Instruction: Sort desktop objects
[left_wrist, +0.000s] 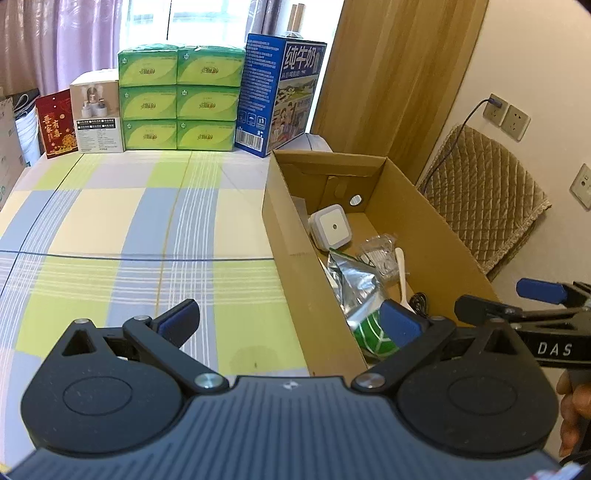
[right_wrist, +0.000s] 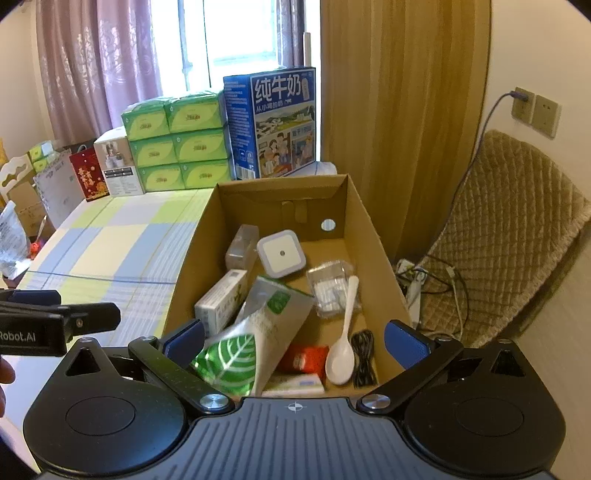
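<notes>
I see left gripper (left_wrist: 291, 325) jaws wide, empty, lower frame, over box (left_wrist: 295, 236) wall | right gripper (right_wrist: 295, 338) jaws wide, empty, above box | pouch (right_wrist: 255, 332), spoon (right_wrist: 345, 339) inside, centre frame

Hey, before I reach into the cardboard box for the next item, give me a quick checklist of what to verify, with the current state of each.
1. Right hand-held gripper open and empty: ok.
2. Left hand-held gripper open and empty: ok.
3. Cardboard box top open: ok.
4. White spoon lying uncovered and reachable: ok.
5. Green leaf pouch free of other items: not ok, it lies over some.
6. Checked tablecloth has bare space left of the box: ok.
</notes>
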